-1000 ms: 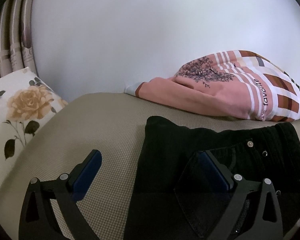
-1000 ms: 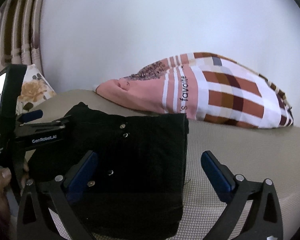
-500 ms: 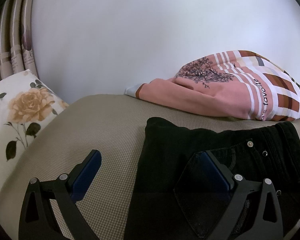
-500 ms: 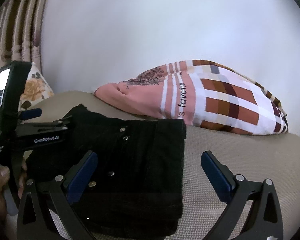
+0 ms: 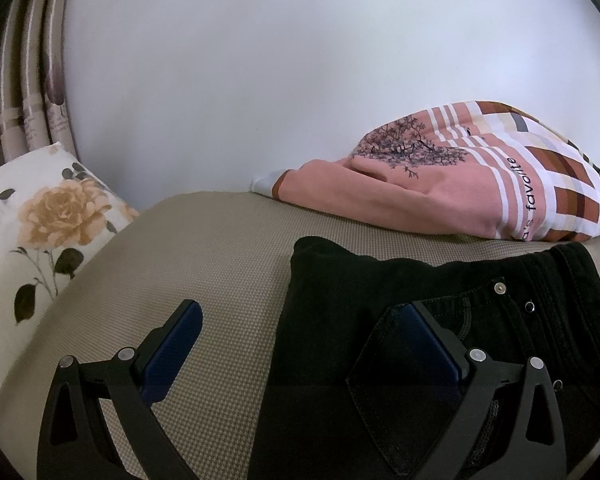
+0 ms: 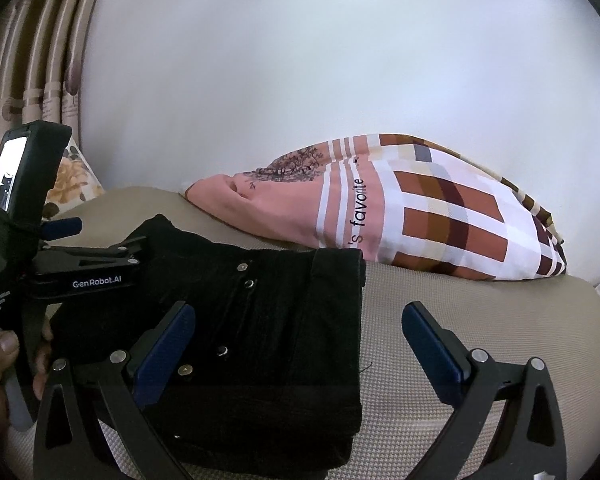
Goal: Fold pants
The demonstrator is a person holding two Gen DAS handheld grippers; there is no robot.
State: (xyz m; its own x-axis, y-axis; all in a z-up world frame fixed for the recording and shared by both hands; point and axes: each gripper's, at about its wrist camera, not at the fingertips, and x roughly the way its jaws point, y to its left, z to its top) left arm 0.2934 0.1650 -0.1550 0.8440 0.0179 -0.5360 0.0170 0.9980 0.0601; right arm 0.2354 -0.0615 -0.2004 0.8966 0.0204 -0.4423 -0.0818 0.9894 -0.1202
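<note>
Black pants lie folded into a compact rectangle on the beige bed, with metal buttons showing; they also show in the right wrist view. My left gripper is open and empty, straddling the pants' left edge, right finger over the cloth. My right gripper is open and empty, straddling the pants' right edge, left finger over the cloth. The left gripper shows in the right wrist view at the pants' left side.
A pink and plaid pillow lies behind the pants against the white wall, also in the right wrist view. A floral cushion sits at the left. Curtains hang at far left. Beige mattress extends to the right.
Both grippers have drawn back and lifted slightly from the folded pants. The pants have not moved. Both stay open.
</note>
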